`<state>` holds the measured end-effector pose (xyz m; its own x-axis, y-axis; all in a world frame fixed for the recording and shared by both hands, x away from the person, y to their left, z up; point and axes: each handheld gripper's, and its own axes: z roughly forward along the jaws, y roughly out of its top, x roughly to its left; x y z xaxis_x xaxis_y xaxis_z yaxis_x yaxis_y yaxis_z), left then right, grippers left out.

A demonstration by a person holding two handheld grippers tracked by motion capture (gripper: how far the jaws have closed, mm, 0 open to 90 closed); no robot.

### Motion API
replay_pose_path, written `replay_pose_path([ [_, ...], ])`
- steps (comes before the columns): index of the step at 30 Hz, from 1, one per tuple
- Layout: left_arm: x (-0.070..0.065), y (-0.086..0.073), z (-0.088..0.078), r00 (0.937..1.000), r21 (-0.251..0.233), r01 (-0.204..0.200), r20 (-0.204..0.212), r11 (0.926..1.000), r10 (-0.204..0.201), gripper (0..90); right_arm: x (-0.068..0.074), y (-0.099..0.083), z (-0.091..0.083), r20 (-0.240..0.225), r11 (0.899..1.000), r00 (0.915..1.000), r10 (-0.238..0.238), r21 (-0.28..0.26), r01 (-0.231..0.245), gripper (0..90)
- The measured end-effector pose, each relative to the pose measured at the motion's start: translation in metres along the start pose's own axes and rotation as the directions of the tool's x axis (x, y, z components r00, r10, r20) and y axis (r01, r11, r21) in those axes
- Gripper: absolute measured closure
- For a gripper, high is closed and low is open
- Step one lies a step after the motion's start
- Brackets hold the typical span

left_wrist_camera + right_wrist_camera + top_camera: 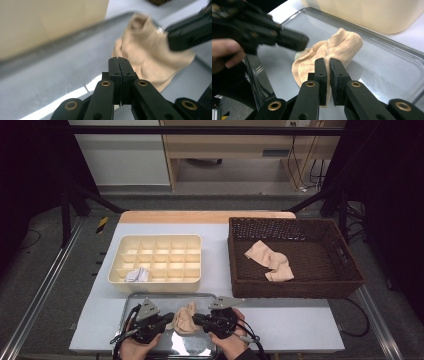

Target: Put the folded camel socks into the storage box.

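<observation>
From the high view, the beige sock (184,319) lies bunched on the metal tray (131,301) at the table's near edge, between the left gripper (169,318) and the right gripper (196,319), whose tips hide its sides. The tray's near edge is cut off by the frame and the hands. Both hands come in low, grippers pointing inward at each other.

In the left gripper view, the jaws are pressed together with nothing between them; the sock (147,57) lies just beyond, blurred.

In the right gripper view, the jaws stand nearly closed with a narrow gap, and their tips overlap the sock (332,53); whether cloth is pinched cannot be told.
</observation>
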<state>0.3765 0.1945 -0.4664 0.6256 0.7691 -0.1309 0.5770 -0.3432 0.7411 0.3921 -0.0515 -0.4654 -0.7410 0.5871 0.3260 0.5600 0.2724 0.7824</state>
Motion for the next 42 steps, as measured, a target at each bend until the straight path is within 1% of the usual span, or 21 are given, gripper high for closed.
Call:
replay_pose_path([
  [1, 0.0, -0.002, 0.003, 1.0, 0.01, 0.006, 0.003, 0.9999, -0.006, 89.2, 0.001, 0.001, 0.001, 0.001, 1.0, 1.0, -0.004, 0.004, 0.004, 84.9],
  [2, 0.001, -0.003, 0.005, 1.0, 0.021, 0.002, 0.001, 0.9998, -0.002, 89.2, 0.002, 0.002, 0.002, 0.003, 1.0, 0.9999, -0.01, 0.01, 0.01, 84.9],
  [6, -0.001, -0.003, 0.006, 1.0, 0.02, 0.002, 0.003, 0.9998, -0.002, 89.2, 0.008, 0.006, 0.008, 0.002, 0.999, 0.999, -0.044, 0.024, 0.044, 84.6],
  [7, -0.002, -0.004, 0.006, 1.0, 0.021, -0.003, -0.001, 0.9998, 0.003, 89.3, 0.01, 0.007, 0.009, 0.001, 0.999, 0.999, -0.045, 0.025, 0.045, 84.5],
  [10, -0.004, -0.004, 0.006, 0.9998, 0.021, -0.016, -0.009, 0.9996, 0.016, 89.3, 0.013, 0.009, 0.015, -0.016, 0.998, 0.9981, -0.06, 0.021, 0.06, 84.4],
  [14, -0.004, -0.004, 0.006, 0.9998, 0.028, -0.02, -0.01, 0.9994, 0.02, 89.3, 0.018, 0.009, 0.021, -0.044, 0.997, 0.9966, -0.069, 0.016, 0.07, 84.1],
  [17, -0.003, -0.004, 0.006, 0.9997, 0.031, -0.021, -0.009, 0.9993, 0.022, 89.3, 0.02, 0.009, 0.027, -0.059, 0.997, 0.9952, -0.079, 0.017, 0.08, 83.8],
  [20, -0.001, -0.004, 0.006, 0.9998, 0.034, -0.019, -0.009, 0.9992, 0.019, 89.3, 0.021, 0.006, 0.035, -0.07, 0.995, 0.9933, -0.092, 0.032, 0.094, 83.6],
  [21, 0.0, -0.004, 0.006, 0.9999, 0.032, -0.013, -0.006, 0.9994, 0.013, 89.3, 0.022, 0.005, 0.037, -0.073, 0.995, 0.9931, -0.092, 0.032, 0.094, 83.6],
  [24, 0.007, -0.001, 0.001, 0.9999, 0.008, 0.012, -0.001, 0.9999, -0.012, 89.3, 0.023, 0.004, 0.039, -0.07, 0.994, 0.9927, -0.097, 0.036, 0.1, 83.9],
  [25, 0.01, 0.003, -0.004, 0.9998, -0.017, 0.017, -0.007, 0.9997, -0.017, 89.3, 0.023, 0.004, 0.039, -0.07, 0.994, 0.9926, -0.099, 0.037, 0.102, 84.0],
  [27, 0.013, 0.009, -0.013, 0.9999, -0.066, 0.012, -0.003, 0.9977, -0.012, 89.1, 0.023, 0.004, 0.039, -0.071, 0.993, 0.9918, -0.106, 0.037, 0.109, 84.0],
  [29, 0.014, 0.016, -0.018, 1.0, -0.099, 0.003, 0.001, 0.9951, -0.003, 87.3, 0.024, 0.004, 0.04, -0.07, 0.993, 0.9912, -0.112, 0.036, 0.115, 84.0],
  [31, 0.014, 0.022, -0.019, 0.9999, -0.118, -0.003, 0.012, 0.993, 0.004, 83.2, 0.024, 0.003, 0.04, -0.068, 0.992, 0.9904, -0.12, 0.035, 0.123, 84.0],
  [34, 0.009, 0.03, -0.013, 0.9985, -0.103, -0.033, 0.039, 0.9941, 0.037, 73.0, 0.025, 0.003, 0.04, -0.07, 0.991, 0.9894, -0.127, 0.032, 0.13, 84.0],
  [35, 0.006, 0.031, -0.009, 0.9978, -0.088, -0.048, 0.041, 0.9949, 0.052, 69.7, 0.025, 0.003, 0.041, -0.071, 0.991, 0.989, -0.13, 0.031, 0.132, 84.0],
  [36, 0.003, 0.031, -0.005, 0.9978, -0.074, -0.054, 0.036, 0.9958, 0.057, 65.1, 0.025, 0.002, 0.04, -0.069, 0.991, 0.989, -0.131, 0.033, 0.133, 83.9],
  [37, 0.002, 0.031, -0.001, 0.998, -0.062, -0.056, 0.026, 0.9965, 0.058, 62.6, 0.025, 0.002, 0.04, -0.07, 0.99, 0.9886, -0.133, 0.031, 0.136, 83.9],
  [38, 0.002, 0.031, 0.001, 0.9978, -0.052, -0.063, 0.019, 0.9967, 0.064, 61.2, 0.026, 0.002, 0.04, -0.069, 0.99, 0.9883, -0.136, 0.031, 0.138, 83.7],
  [40, 0.005, 0.028, 0.003, 0.9985, -0.037, -0.054, 0.01, 0.9979, 0.054, 60.4, 0.026, 0.002, 0.039, -0.066, 0.989, 0.9877, -0.141, 0.031, 0.144, 83.4],
  [42, 0.01, 0.024, 0.002, 0.9989, -0.026, -0.044, 0.014, 0.9987, 0.044, 59.8, 0.025, 0.001, 0.038, -0.07, 0.989, 0.9877, -0.139, 0.032, 0.142, 82.7],
])
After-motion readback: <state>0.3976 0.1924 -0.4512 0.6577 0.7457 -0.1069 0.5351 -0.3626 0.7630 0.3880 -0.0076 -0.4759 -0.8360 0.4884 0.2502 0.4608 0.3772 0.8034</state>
